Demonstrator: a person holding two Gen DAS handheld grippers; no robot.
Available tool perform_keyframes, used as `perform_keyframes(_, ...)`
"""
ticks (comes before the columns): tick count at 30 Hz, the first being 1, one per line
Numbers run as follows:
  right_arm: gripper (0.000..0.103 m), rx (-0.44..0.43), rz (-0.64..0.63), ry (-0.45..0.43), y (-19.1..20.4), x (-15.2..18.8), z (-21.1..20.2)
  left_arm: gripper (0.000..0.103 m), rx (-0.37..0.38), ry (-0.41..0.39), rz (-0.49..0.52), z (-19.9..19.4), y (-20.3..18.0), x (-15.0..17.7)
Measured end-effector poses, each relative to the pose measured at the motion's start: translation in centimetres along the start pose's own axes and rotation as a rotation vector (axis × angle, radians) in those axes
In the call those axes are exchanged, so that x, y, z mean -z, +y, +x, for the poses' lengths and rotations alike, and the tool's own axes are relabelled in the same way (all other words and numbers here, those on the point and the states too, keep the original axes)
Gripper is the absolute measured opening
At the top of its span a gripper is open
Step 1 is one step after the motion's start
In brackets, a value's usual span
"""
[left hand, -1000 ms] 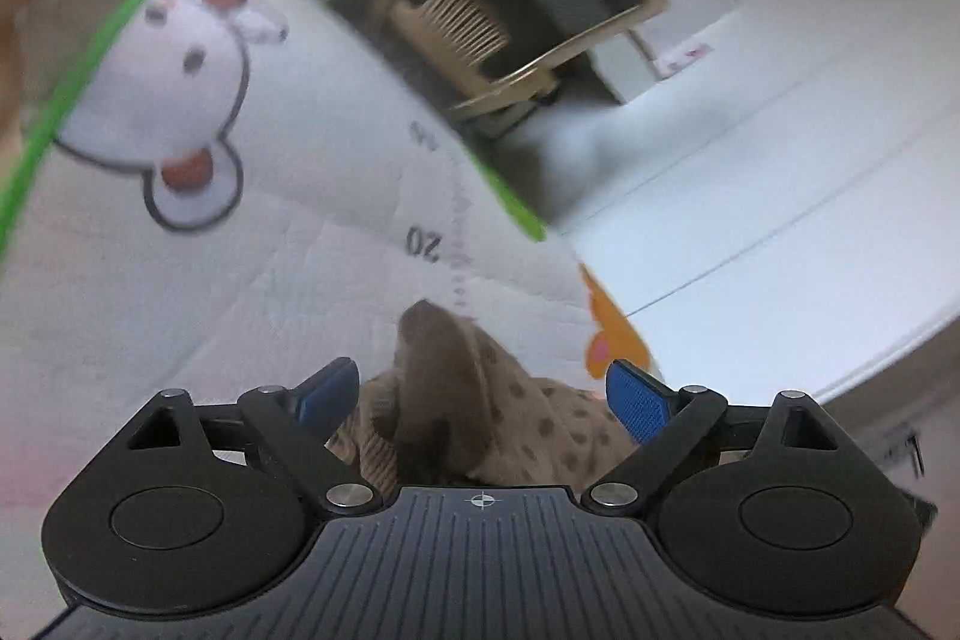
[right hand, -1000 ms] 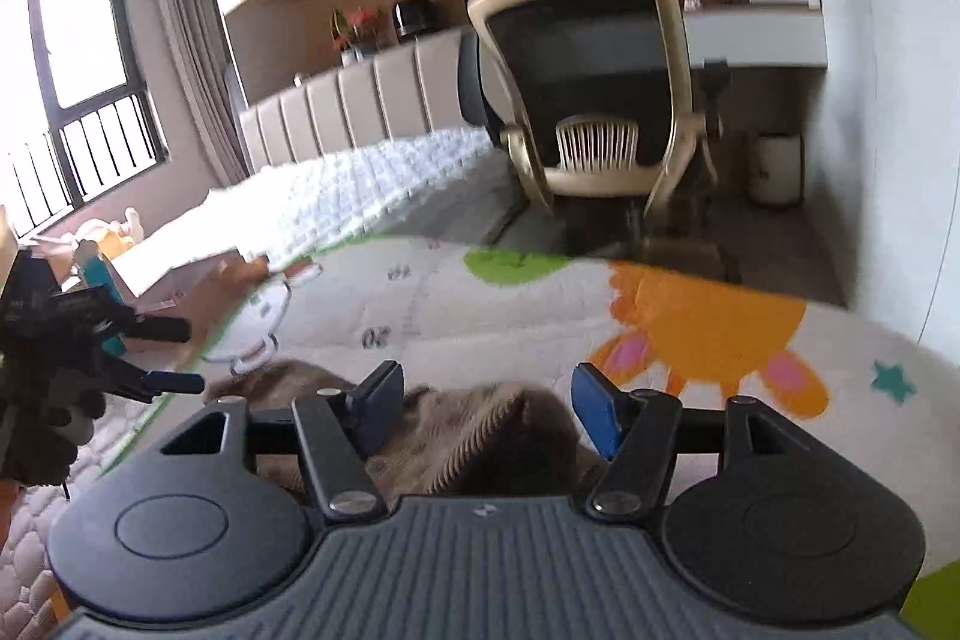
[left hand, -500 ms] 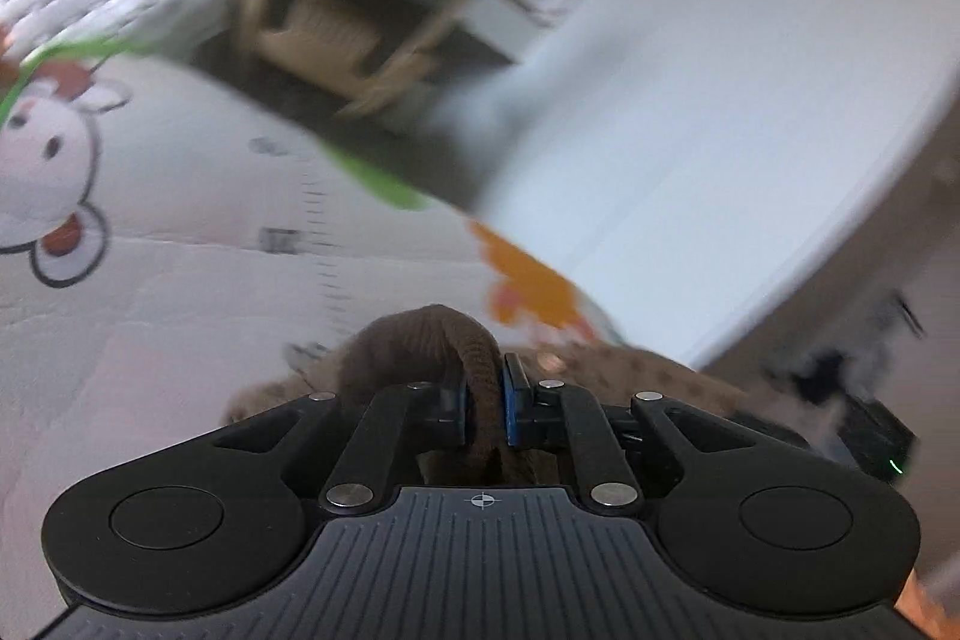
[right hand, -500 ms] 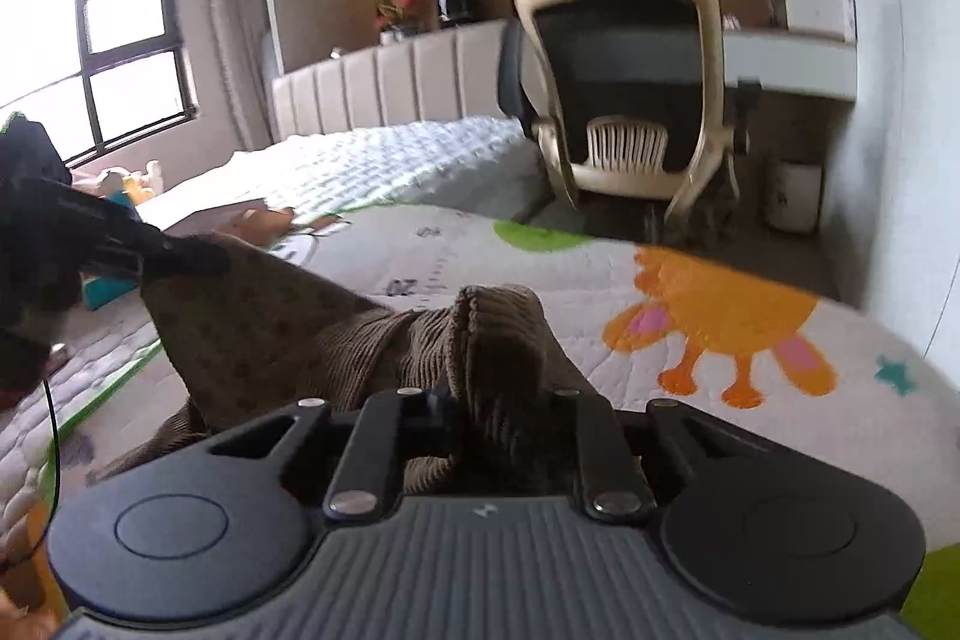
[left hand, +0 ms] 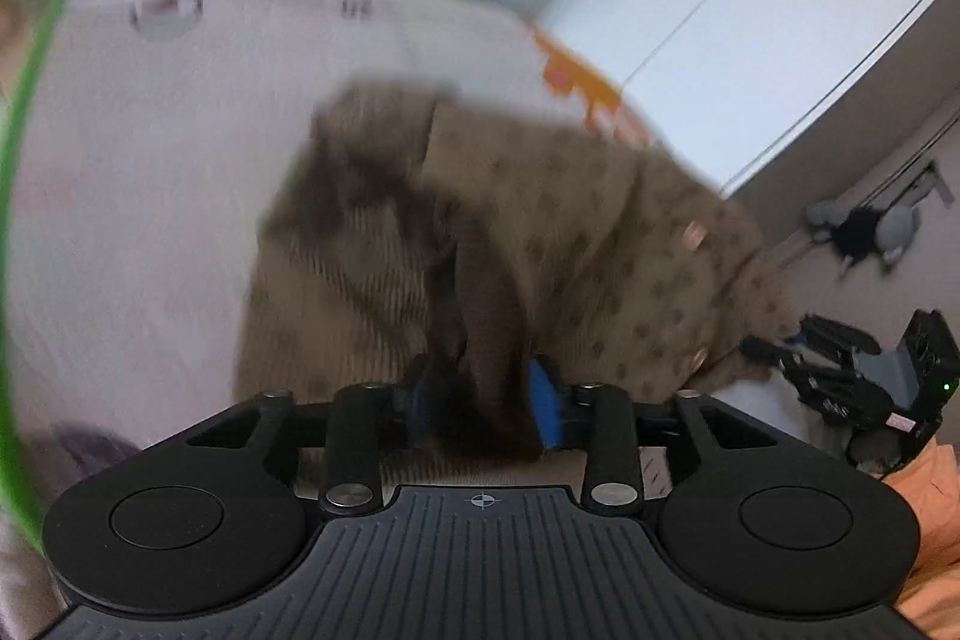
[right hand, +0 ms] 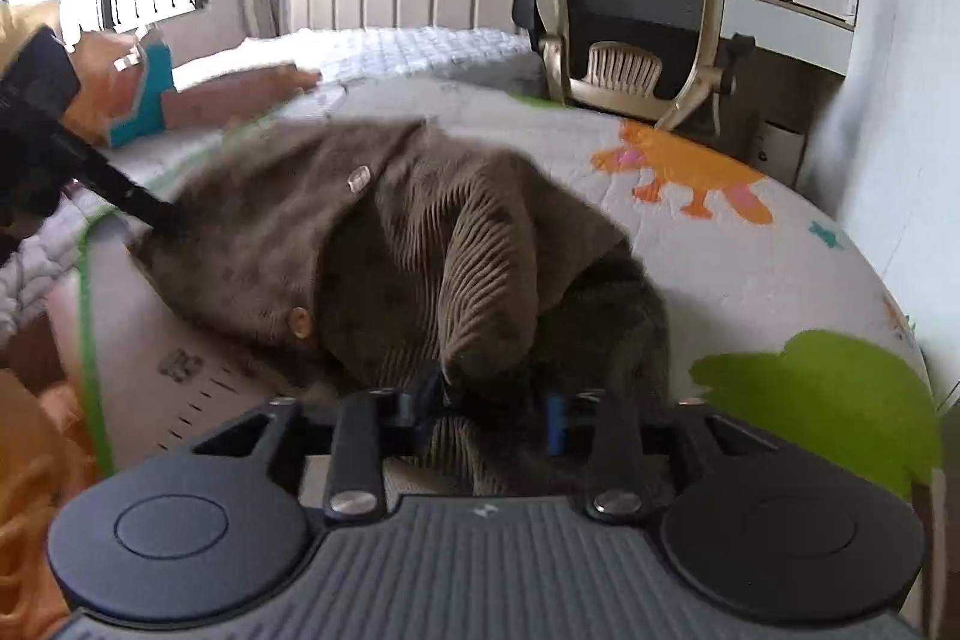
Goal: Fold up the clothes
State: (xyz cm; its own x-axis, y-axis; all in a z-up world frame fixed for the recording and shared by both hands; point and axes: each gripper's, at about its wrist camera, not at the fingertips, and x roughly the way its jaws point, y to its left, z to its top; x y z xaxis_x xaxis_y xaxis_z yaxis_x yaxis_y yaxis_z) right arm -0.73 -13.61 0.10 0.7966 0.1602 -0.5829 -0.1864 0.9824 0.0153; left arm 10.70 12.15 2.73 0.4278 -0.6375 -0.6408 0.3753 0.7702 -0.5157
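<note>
A: Brown ribbed knit, that is the cardigan (left hand: 540,232) in the left wrist view. It spreads from 12 to 3 o'clock of the left gripper (left hand: 483,403), partly lifted off the play mat (left hand: 150,220). The jaws are nearly together, pinching a dark ribbed fold between the blue pads.

B: And its long axis there?

A: Roughly from 10 o'clock down to 4 o'clock, ending at the right gripper (left hand: 840,376), which bites the far edge. The frame is blurred, so I cannot tell hem from collar.

B: Now the right wrist view.

A: The cardigan (right hand: 336,232) lies bunched on the play mat (right hand: 750,268), with 2 buttons (right hand: 359,178) showing on the dotted front. The right gripper (right hand: 489,415) has its jaws drawn in on a ribbed sleeve or cuff that humps up at 12 o'clock. At 9 o'clock the left gripper (right hand: 150,214) grips the opposite edge. Here the garment runs mainly from 9 to 1 o'clock.

B: How far along is the folding?

A: I judge it mid-handling: both ends are held, and the cloth is rumpled with no neat flat fold visible. This would fit spreading it out before folding, or carrying 1 part over another. A squared, flat stack is what remains.
</note>
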Motion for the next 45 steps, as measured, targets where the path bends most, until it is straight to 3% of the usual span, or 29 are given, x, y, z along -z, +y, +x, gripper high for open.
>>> perform_keyframes(5, 0.065, -0.043, 0.053, -0.232, -2.2, -4.3, -5.1, 0.062, 0.111, -0.175, 0.007, -3.0, -1.4, -4.0)
perform_keyframes(7, 0.067, -0.092, 0.123, -0.289, -2.9, -6.3, -4.1, 0.073, 0.191, -0.208, 0.015, -1.9, -2.5, -5.2)
perform_keyframes(9, 0.067, -0.142, 0.194, -0.344, -3.7, -8.2, -3.1, 0.083, 0.299, -0.201, -0.008, 0.6, -3.3, -5.8)
perform_keyframes(11, 0.067, -0.188, 0.272, -0.315, -4.1, -8.9, 0.4, 0.086, 0.393, -0.136, -0.081, 4.0, -3.2, -6.0)
perform_keyframes(13, 0.067, -0.196, 0.326, -0.220, -3.6, -8.5, 4.6, 0.085, 0.347, -0.061, -0.132, 6.9, -2.4, -5.5)
perform_keyframes(14, 0.067, -0.178, 0.291, -0.170, -2.6, -7.6, 6.1, 0.081, 0.305, -0.031, -0.145, 7.9, -1.8, -5.2)
perform_keyframes(17, 0.069, -0.120, 0.177, -0.018, 0.8, -4.9, 10.6, 0.076, 0.251, -0.044, -0.205, 7.0, 0.5, -4.9)
perform_keyframes(20, 0.078, -0.103, 0.088, -0.032, 2.3, -4.0, 9.9, 0.087, 0.209, -0.112, -0.229, 4.1, 1.9, -5.1)
perform_keyframes(23, 0.086, -0.160, 0.192, -0.087, -0.1, -4.3, 7.1, 0.093, 0.159, -0.186, -0.192, 0.5, 2.4, -5.3)
perform_keyframes(25, 0.088, -0.136, 0.266, -0.131, -2.2, -4.1, 5.2, 0.093, 0.139, -0.169, -0.209, 0.1, 3.0, -5.2)
perform_keyframes(30, 0.089, -0.023, 0.465, -0.093, -7.1, -1.8, 4.9, 0.094, 0.193, -0.035, -0.278, 4.3, 4.1, -4.1)
perform_keyframes(32, 0.089, -0.034, 0.521, -0.065, -7.6, -0.9, 5.6, 0.088, 0.202, -0.056, -0.295, 4.8, 4.1, -4.6)
perform_keyframes(36, 0.089, -0.070, 0.449, -0.049, -5.5, -1.2, 6.7, 0.073, 0.191, -0.153, -0.327, 4.4, 4.1, -6.2)
perform_keyframes(41, 0.089, -0.111, 0.254, -0.036, -1.4, -2.1, 7.6, 0.075, 0.177, -0.275, -0.366, 3.9, 4.2, -8.2)
perform_keyframes(43, 0.090, -0.116, 0.190, -0.007, -0.4, -2.3, 7.6, 0.075, 0.134, -0.275, -0.329, 3.4, 4.4, -8.1)
perform_keyframes(45, 0.090, -0.131, 0.202, 0.002, -0.9, -2.6, 6.9, 0.078, 0.153, -0.257, -0.271, 2.4, 4.4, -7.4)
